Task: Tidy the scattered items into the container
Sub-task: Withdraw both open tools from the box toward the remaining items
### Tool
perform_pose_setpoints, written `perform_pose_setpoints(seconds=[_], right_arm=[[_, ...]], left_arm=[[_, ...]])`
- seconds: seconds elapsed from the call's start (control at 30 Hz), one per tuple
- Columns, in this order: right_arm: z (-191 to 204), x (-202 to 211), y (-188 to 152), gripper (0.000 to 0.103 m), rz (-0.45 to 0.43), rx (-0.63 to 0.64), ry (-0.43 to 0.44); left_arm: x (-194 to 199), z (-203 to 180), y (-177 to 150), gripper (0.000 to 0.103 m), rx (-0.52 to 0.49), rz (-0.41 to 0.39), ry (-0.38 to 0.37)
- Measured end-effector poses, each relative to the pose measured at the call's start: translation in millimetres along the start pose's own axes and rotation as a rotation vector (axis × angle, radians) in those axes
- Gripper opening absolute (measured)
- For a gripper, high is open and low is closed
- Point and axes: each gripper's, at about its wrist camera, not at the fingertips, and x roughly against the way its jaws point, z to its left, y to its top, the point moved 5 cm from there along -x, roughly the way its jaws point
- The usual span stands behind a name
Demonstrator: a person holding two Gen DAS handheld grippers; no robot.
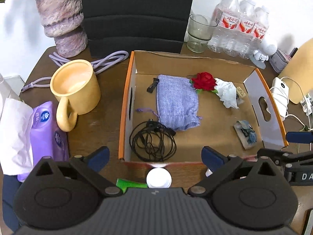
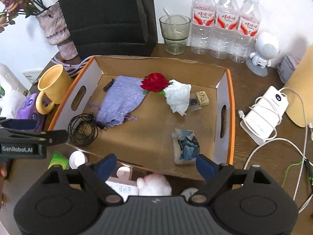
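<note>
An orange-rimmed cardboard box [image 1: 124,105] [image 2: 231,117] stands on the brown table. In it lie a purple pouch [image 1: 176,101] [image 2: 123,99], a coiled black cable [image 1: 152,141] [image 2: 83,130], a red rose [image 1: 203,80] [image 2: 154,82], crumpled white tissue [image 2: 179,97], a small beige block [image 2: 203,98] and a blue-and-white packet [image 1: 245,134] [image 2: 185,146]. My left gripper [image 1: 155,156] hovers open over the box's near edge, nothing between its fingers. My right gripper [image 2: 156,164] is open too, above the near edge. In front of the box sit a white cap [image 1: 158,178] [image 2: 77,159], a green packet [image 1: 129,184] and a white fluffy item [image 2: 154,184].
Left of the box stand a yellow mug [image 1: 76,88], a purple tissue pack [image 1: 47,133], a vase [image 1: 60,17] and a purple cord [image 1: 105,60]. Behind are a glass [image 2: 175,35] and water bottles [image 2: 225,23]. A white power bank [image 2: 266,111] with cables lies to the right.
</note>
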Motion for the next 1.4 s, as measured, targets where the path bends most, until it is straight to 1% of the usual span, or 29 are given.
perform_pose_setpoints(seconds=[0.07,0.17,0.23,0.27,0.33,0.4,0.47,0.53,0.6,0.63,0.73,0.77,0.83,0.87,0.93,0.97,1.03,1.13,1.27,1.37,1.4], right_arm=[[1,6,-2,0.088,-0.016,-0.008,-0.011],[3,14,-5,0.089,-0.048,-0.013,-0.002],[4,19,-8,0.089,-0.080,-0.014,0.007],[5,22,-9,0.089,-0.105,-0.016,0.008],[6,28,-13,0.089,-0.182,-0.014,0.011],[6,32,-20,0.089,-0.271,0.006,-0.020],[6,31,-29,0.089,-0.358,0.028,-0.056],[5,31,-37,0.089,-0.442,0.044,-0.076],[3,30,-43,0.089,-0.501,0.033,-0.071],[2,30,-47,0.089,-0.539,0.019,-0.056],[-2,29,-55,0.089,-0.607,-0.033,-0.005],[-1,29,-58,0.089,-0.623,-0.041,0.005],[2,32,-69,0.089,-0.652,-0.051,0.042],[3,33,-74,0.089,-0.655,-0.072,0.094],[7,37,-83,0.089,-0.666,-0.093,0.214],[8,40,-88,0.089,-0.675,-0.100,0.248],[16,46,-98,0.089,-0.707,-0.103,0.271],[25,49,-115,0.089,-0.743,-0.082,0.253],[32,44,-145,0.089,-0.758,-0.049,0.215],[38,46,-167,0.088,-0.758,0.013,0.191],[40,46,-174,0.086,-0.754,0.039,0.189]], left_arm=[[5,-2,-3,0.103,-0.010,-0.013,0.009],[15,-4,-6,0.103,-0.016,-0.066,0.033],[23,-4,-9,0.103,-0.009,-0.135,0.052],[28,-4,-12,0.103,0.006,-0.181,0.061],[36,-1,-20,0.103,0.030,-0.281,0.070],[39,1,-29,0.103,0.050,-0.368,0.071],[37,2,-37,0.103,0.050,-0.444,0.076],[31,2,-43,0.103,0.027,-0.490,0.086],[24,3,-47,0.103,0.019,-0.506,0.110],[21,5,-49,0.103,0.017,-0.511,0.117],[19,11,-54,0.103,0.012,-0.530,0.133],[20,15,-60,0.103,0.009,-0.549,0.144],[27,19,-73,0.103,-0.013,-0.614,0.195],[30,20,-80,0.103,-0.029,-0.644,0.220],[36,20,-96,0.103,-0.064,-0.692,0.243],[39,21,-103,0.103,-0.071,-0.698,0.242],[45,26,-119,0.103,-0.064,-0.717,0.225],[56,31,-145,0.103,-0.049,-0.750,0.215],[61,34,-181,0.103,-0.048,-0.732,0.174],[56,41,-204,0.103,-0.034,-0.682,0.130],[53,42,-209,0.103,-0.033,-0.658,0.115]])
